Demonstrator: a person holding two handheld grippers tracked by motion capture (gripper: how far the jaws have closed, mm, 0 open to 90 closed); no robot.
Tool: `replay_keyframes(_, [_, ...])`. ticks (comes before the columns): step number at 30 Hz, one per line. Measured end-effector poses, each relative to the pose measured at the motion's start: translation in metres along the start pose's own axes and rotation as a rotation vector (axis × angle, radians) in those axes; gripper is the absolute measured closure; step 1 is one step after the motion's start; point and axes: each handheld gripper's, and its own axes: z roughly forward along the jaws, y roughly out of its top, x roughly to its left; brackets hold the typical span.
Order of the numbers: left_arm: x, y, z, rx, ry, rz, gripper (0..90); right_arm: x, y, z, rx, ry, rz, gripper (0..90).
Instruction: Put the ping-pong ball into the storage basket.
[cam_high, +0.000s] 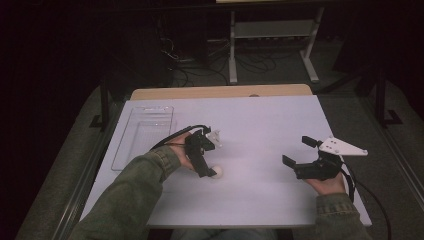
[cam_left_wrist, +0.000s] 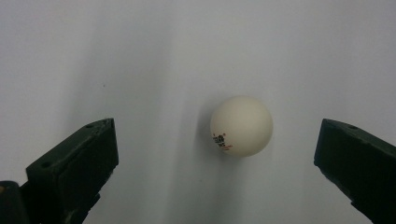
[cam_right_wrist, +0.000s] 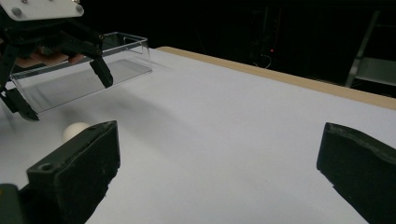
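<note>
Wide-spread left tongs (cam_left_wrist: 215, 154) hovered over the small white ping-pong ball (cam_left_wrist: 241, 126), ungripped on the white desk (cam_high: 260, 130); right tongs (cam_right_wrist: 219, 163) gaped empty, well apart. Grasping apparently remained.

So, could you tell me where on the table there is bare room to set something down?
The widest bare patch lies mid-table, between the left gripper and right gripper, running back to the wooden far edge. The near strip between the forearms is free too. It is crowded at the left: the clear tray, and the ball between the left gripper's open fingers.
</note>
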Motion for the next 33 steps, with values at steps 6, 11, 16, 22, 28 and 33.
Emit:
replay_keyframes(6, [-0.001,0.003,0.011,0.015,-0.016,0.016,0.0,0.0,0.0,-0.001,-0.004,0.002,0.001,0.0])
replay_keyframes(11, [0.002,0.003,0.019,0.031,-0.027,0.014,0.0,0.0,0.0,-0.001,-0.005,0.003,0.004,0.0])
replay_keyframes(16, [0.0,0.003,0.023,0.031,-0.03,0.019,0.0,-0.001,0.0,-0.001,-0.004,0.004,0.002,0.0])
replay_keyframes(22, [0.0,0.002,0.026,0.033,-0.032,0.023,0.0,-0.001,0.0,0.0,-0.002,0.005,0.002,0.0])
replay_keyframes(28, [-0.002,0.003,0.031,0.04,-0.04,0.028,0.0,-0.001,0.0,0.0,0.0,0.005,0.003,0.0])
replay_keyframes(33, [-0.002,0.001,0.033,0.031,-0.046,0.018,0.0,-0.001,0.0,-0.001,-0.003,0.006,0.005,0.0])
